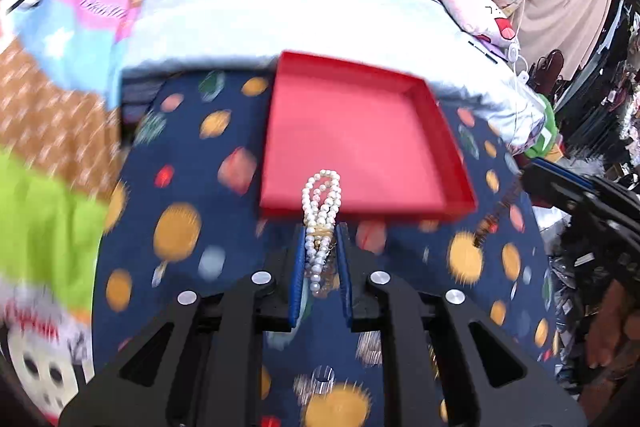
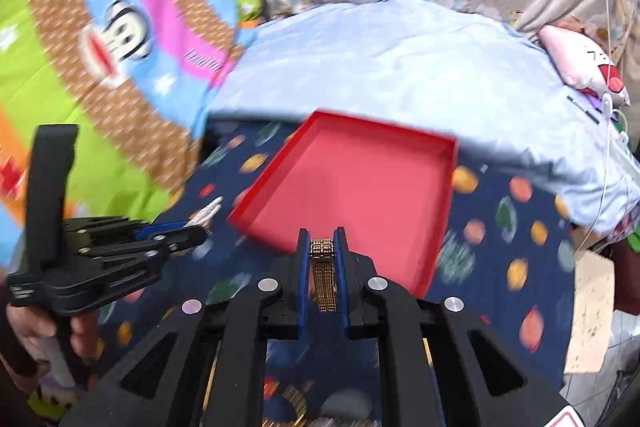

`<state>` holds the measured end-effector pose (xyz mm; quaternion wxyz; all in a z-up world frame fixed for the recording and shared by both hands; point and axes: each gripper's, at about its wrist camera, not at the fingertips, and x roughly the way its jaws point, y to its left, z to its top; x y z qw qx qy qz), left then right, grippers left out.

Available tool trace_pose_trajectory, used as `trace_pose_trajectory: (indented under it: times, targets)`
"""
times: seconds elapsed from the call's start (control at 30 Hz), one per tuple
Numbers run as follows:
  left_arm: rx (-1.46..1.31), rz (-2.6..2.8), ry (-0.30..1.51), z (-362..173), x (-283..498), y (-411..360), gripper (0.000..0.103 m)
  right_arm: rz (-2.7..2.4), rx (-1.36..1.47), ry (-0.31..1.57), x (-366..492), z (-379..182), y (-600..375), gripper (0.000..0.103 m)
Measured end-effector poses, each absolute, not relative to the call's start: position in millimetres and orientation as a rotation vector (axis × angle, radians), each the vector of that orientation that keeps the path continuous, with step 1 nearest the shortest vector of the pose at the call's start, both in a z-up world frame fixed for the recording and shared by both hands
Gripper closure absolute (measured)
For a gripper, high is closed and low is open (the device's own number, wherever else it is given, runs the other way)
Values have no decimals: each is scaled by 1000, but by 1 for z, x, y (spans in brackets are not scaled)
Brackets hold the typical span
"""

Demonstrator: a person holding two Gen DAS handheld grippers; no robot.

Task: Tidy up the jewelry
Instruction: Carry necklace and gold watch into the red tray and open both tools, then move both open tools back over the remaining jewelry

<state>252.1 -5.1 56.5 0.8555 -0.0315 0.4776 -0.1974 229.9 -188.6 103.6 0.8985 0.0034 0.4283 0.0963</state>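
My left gripper (image 1: 322, 231) is shut on a white pearl bracelet (image 1: 322, 203) whose loops stick out past the fingertips, over the near edge of the red tray (image 1: 360, 131). My right gripper (image 2: 323, 237) is shut on a gold mesh bracelet (image 2: 323, 275), held just above the near rim of the red tray (image 2: 352, 187). The tray looks empty inside. The left gripper (image 2: 192, 227) with the pearls (image 2: 206, 213) shows at the left in the right wrist view. The right gripper (image 1: 532, 179) with its gold bracelet (image 1: 494, 215) shows at the right in the left wrist view.
The tray lies on a dark blue cloth with coloured dots (image 1: 192, 187). A light blue pillow (image 2: 400, 67) lies behind it. A cartoon-print blanket (image 2: 100, 47) is to the left. More gold jewelry lies on the cloth under the right gripper (image 2: 296, 399).
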Motion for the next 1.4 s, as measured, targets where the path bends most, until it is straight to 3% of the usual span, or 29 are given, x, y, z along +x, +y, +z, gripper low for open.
trace_pose_trajectory:
  times: [0.23, 0.6, 0.7, 0.77, 0.8, 0.83, 1.0, 1.13, 1.4]
  targets:
    - [23, -448, 939, 59, 353, -62, 89, 127, 79, 859, 344, 90, -220, 91]
    - [62, -386, 999, -22, 445, -112, 89, 23, 90, 885, 417, 1, -240, 91]
    - [95, -383, 1028, -35, 443, -116, 87, 15, 82, 950, 408, -17, -241, 91]
    - [92, -375, 1025, -35, 439, -114, 78, 12, 72, 979, 402, -24, -241, 91]
    - [81, -358, 1019, -32, 437, -112, 60, 15, 78, 1003, 398, -26, -241, 91]
    - [77, -348, 1008, -30, 435, -111, 49, 13, 84, 1007, 395, -26, -241, 91]
    - [61, -325, 957, -12, 418, -106, 46, -13, 104, 971, 371, -4, -239, 82]
    - [36, -329, 908, 12, 393, -94, 44, -9, 123, 907, 335, 23, -226, 67]
    - [45, -311, 867, 34, 309, -69, 44, 10, 107, 850, 246, 50, -192, 57]
